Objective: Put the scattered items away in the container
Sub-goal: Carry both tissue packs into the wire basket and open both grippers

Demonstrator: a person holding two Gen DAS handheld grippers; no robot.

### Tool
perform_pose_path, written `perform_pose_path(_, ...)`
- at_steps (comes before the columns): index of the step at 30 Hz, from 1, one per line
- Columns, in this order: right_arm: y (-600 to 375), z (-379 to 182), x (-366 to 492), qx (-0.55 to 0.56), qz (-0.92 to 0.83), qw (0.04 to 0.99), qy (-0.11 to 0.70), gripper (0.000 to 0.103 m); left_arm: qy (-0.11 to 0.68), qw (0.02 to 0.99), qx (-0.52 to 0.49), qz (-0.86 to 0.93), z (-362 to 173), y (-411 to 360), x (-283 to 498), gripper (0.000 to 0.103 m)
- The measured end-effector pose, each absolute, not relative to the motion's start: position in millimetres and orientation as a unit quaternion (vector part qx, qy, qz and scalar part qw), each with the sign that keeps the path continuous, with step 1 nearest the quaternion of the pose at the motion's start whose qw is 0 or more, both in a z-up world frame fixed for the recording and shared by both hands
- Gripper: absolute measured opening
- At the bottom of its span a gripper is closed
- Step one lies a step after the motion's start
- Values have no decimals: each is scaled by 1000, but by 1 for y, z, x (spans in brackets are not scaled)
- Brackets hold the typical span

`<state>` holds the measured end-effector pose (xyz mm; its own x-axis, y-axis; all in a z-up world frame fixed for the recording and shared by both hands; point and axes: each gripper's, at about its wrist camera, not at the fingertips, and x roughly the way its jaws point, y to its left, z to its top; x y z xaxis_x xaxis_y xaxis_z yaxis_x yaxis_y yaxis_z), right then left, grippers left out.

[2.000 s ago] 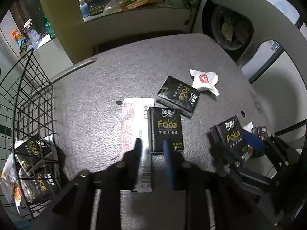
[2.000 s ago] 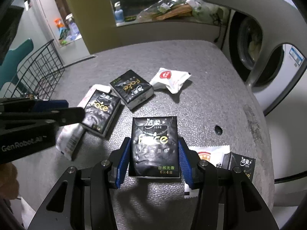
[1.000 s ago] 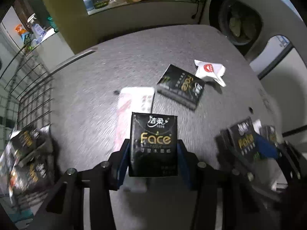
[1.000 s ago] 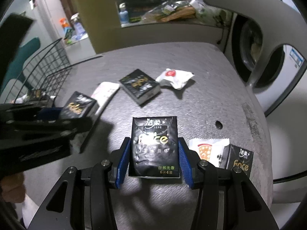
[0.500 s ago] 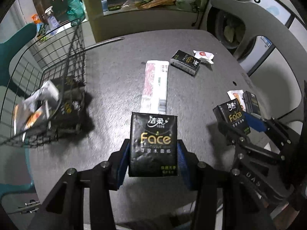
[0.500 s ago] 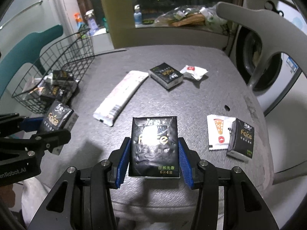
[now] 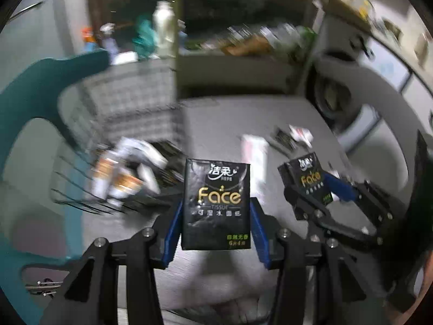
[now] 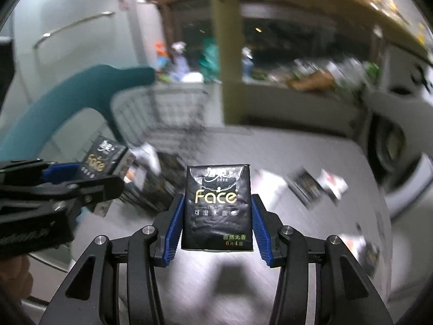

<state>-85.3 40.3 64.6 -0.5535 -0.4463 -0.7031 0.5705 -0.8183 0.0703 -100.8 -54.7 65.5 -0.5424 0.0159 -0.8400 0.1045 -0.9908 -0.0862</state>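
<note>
Left wrist view: the left gripper (image 7: pixel 216 216) clamps an upright black "Face" tissue pack (image 7: pixel 216 203) with gold lettering; the right gripper (image 8: pixel 216 216) likewise pinches its own creased black pack (image 8: pixel 217 207).

Light: dim indoor scene, cool cast.
Sharpness: held tissue packs (image 7: pixel 216 205) (image 8: pixel 217 207) crisp; wire basket (image 7: pixel 130 113) and table (image 7: pixel 222 119) smeared by motion blur.
Edges: fisheye bending, black corners.
Glare: sheen on pack film.

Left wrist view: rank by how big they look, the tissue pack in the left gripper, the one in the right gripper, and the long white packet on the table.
1. Left gripper's tissue pack, nearest the camera.
2. and 3. Right gripper's tissue pack and the long white packet look alike; blur leaves them unranked.
</note>
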Motion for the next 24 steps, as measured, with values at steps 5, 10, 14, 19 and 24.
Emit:
perform_pose_path(5,-27,62,-94,373,-862,327,107,47,86,94,475,-871,74,-121,-106,52)
perform_pose_path(10,-56,47,-105,386,-855,326,114,48,104,135,484,-858,61,-158,-114,52)
perform_pose_path(14,-63,42,-110,386,-855,327,114,48,120,134,491,-852,50,-172,-117,52)
perform_pose_path(19,-67,45,-111,372,-868,305,122,56,133,135,481,-856,48,-185,-112,54)
perform_pose_path(24,-59,51,-111,375,-867,307,116,57,136,137,475,-858,50,-194,-108,63)
